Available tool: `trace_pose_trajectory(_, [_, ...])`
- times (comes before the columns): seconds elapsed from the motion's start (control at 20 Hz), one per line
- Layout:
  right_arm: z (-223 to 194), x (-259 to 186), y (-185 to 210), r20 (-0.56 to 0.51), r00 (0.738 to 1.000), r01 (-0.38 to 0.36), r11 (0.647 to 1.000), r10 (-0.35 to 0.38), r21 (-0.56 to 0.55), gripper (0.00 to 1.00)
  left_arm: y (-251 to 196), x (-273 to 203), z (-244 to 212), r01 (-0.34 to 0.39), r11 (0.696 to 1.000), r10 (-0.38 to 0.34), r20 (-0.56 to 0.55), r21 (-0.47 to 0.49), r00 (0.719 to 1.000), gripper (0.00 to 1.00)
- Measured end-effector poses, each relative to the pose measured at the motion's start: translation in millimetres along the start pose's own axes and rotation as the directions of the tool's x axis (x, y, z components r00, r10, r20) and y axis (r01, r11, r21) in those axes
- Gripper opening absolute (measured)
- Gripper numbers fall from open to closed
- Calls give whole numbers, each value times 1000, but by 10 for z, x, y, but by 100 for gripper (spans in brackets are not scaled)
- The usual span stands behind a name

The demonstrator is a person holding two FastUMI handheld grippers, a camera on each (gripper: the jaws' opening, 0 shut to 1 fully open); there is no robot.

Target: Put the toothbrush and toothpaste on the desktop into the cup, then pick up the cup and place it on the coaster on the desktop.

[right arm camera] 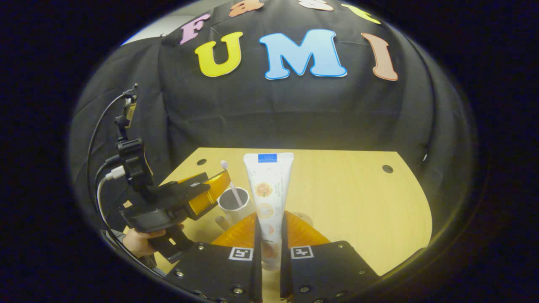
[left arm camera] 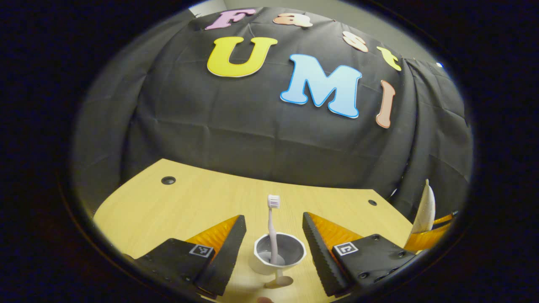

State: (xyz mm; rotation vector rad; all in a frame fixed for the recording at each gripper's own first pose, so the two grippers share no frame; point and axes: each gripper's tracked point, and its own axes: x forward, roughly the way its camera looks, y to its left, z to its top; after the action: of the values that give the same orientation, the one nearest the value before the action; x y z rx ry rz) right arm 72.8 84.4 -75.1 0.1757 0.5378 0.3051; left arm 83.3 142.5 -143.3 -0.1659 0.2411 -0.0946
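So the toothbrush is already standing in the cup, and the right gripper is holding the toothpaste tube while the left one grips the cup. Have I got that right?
Nearly. The left gripper is open, its fingers either side of the cup without touching it, as the left gripper view shows. The toothbrush does stand in the cup, and the right gripper is closed on the toothpaste tube.

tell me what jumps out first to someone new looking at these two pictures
The white toothpaste tube stands out first, clamped upright between the fingers of the right hand-held gripper above the wooden desktop. Next comes the pink toothbrush, standing head up in the white cup, which sits between the open fingers of the left hand-held gripper.
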Motion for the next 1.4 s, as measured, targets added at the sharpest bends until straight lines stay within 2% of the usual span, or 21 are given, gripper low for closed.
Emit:
trace_pose_trajectory(0.05, [58,35,53,21,1000,-13,1000,13,-5,17,15,-58,30,-5,1000,5,3,5,1000,81])
trace_pose_trajectory(0.1, [122,83,93,36,999,-22,1000,23,-10,17,31,-120,51,-10,1000,10,3,8,1000,87])
trace_pose_trajectory(0.15, [163,135,139,50,998,-32,999,33,-13,17,56,-181,63,-16,1000,16,3,7,1000,81])
trace_pose_trajectory(0.2, [224,186,185,63,997,-44,999,45,-14,17,79,-248,75,-21,1000,21,3,5,1000,87])
trace_pose_trajectory(0.45, [378,429,394,104,991,-82,996,84,-31,17,209,-565,165,-49,999,49,13,5,999,87])
trace_pose_trajectory(0.85, [637,827,648,173,978,-110,991,121,-70,17,477,-930,227,-90,995,91,15,-45,996,87])
trace_pose_trajectory(1.15, [682,1217,849,175,975,-120,989,134,-90,17,694,-1121,225,-119,991,119,11,-65,993,87])
trace_pose_trajectory(1.4, [531,1450,975,136,983,-111,987,126,-114,21,825,-1228,188,-131,989,131,4,-71,991,87])
